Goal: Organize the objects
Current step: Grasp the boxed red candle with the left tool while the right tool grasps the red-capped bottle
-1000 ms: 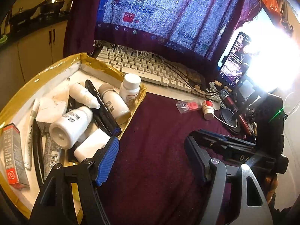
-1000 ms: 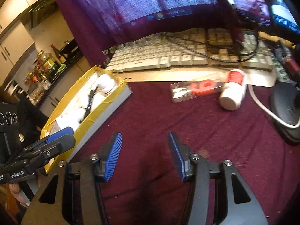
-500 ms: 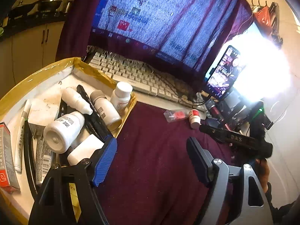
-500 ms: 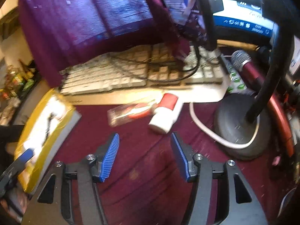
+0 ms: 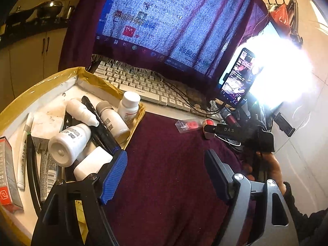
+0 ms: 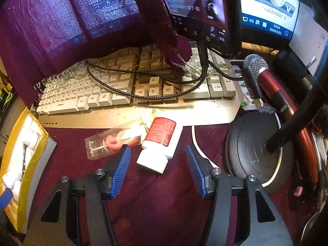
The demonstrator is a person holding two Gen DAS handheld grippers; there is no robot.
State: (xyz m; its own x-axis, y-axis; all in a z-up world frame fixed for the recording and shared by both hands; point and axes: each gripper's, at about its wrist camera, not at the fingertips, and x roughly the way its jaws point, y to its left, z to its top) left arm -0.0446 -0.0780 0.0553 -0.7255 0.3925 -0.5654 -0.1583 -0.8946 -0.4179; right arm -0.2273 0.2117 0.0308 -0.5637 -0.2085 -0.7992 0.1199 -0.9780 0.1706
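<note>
Two wide-open fingers of the right gripper (image 6: 158, 169) are straddling the red-labelled bottle (image 6: 159, 144) lying on the tabletop (image 6: 164, 205), risking snagging the adjacent clear packet (image 6: 114, 139), while the left gripper (image 5: 166, 176), likewise open, is hovering beside the yellow tray (image 5: 135, 121).

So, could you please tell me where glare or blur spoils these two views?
Left wrist view: a blown-out white glare washes out the upper right beside the phone; fisheye bends the edges. Right wrist view: no glare, and the bottle is sharp, though the yellow tray looks soft.
</note>
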